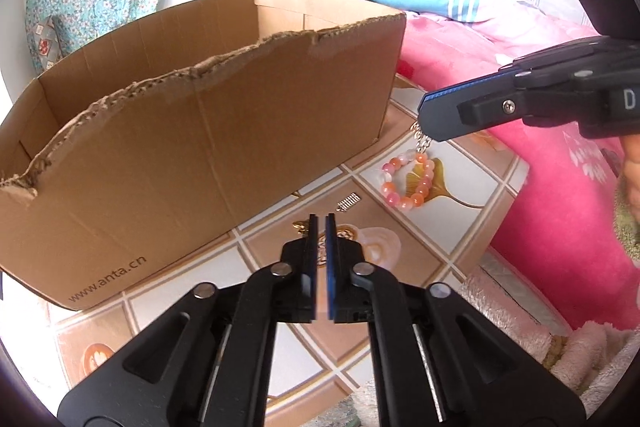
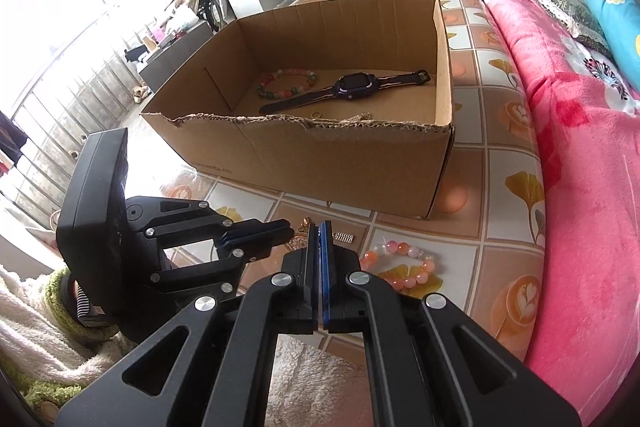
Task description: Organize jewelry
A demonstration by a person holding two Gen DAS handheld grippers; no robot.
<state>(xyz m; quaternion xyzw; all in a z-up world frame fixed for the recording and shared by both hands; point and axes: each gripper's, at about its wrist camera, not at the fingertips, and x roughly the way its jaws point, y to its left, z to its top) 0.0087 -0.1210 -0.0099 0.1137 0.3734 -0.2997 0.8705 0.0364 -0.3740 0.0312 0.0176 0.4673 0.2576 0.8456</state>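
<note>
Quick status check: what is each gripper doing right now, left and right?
Left gripper: nearly closed, narrow gap, nothing visibly held.
Right gripper: shut on a silvery chain dangling above the pink bead bracelet.

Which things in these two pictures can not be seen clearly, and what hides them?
- Left wrist view: the inside of the cardboard box is hidden by its torn near wall.
- Left wrist view: the silver chain under the right hand-held gripper is partly covered by its fingers.
- Right wrist view: small gold pieces in the box are too small to name, and its front wall cuts them off.
- Both views: the gold item near the left hand-held gripper is partly hidden by its fingers.
</note>
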